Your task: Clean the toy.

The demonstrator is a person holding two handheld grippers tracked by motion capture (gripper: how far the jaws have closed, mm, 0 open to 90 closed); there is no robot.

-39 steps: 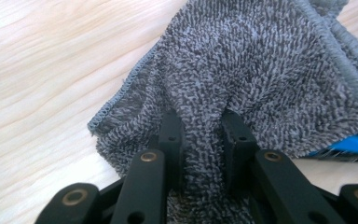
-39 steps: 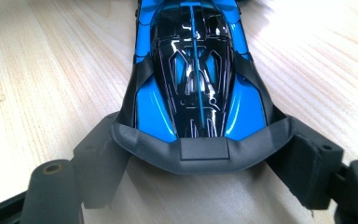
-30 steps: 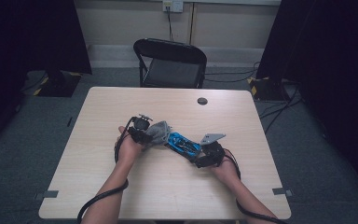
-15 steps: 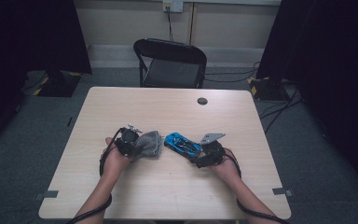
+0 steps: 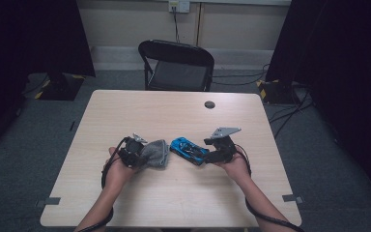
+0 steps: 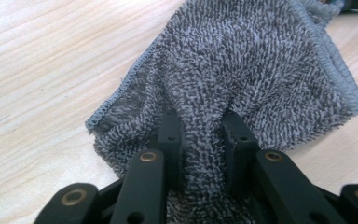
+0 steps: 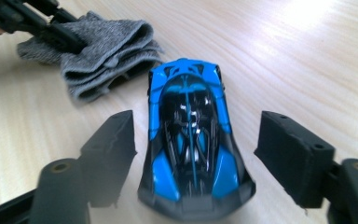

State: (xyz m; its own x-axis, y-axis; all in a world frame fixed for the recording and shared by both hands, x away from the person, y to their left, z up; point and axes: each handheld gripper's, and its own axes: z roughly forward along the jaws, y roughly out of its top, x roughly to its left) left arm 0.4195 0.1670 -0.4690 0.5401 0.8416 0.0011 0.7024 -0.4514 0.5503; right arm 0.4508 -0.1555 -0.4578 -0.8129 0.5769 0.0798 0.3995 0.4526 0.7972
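Observation:
A blue and black toy car [image 5: 188, 149] stands on the wooden table [image 5: 174, 111]. Left of it lies a folded grey cloth [image 5: 157, 152], and my left gripper [image 5: 142, 155] is shut on its near edge. In the left gripper view the cloth [image 6: 242, 65] bunches between the jaws of my left gripper [image 6: 199, 123]. My right gripper [image 7: 198, 128] straddles the car [image 7: 191, 172] from behind. Its jaws have just been closing but stand clear of the car's sides. The cloth [image 7: 107, 42] and the left gripper [image 7: 51, 28] lie beyond the car's nose.
A small dark round thing [image 5: 209, 104] lies near the table's far edge. A black folding chair [image 5: 176, 63] stands behind the table. Cables run over the floor at the right.
My left gripper has drawn the cloth leftward off the car, leaving a gap between them. The right gripper has risen a little behind the car.

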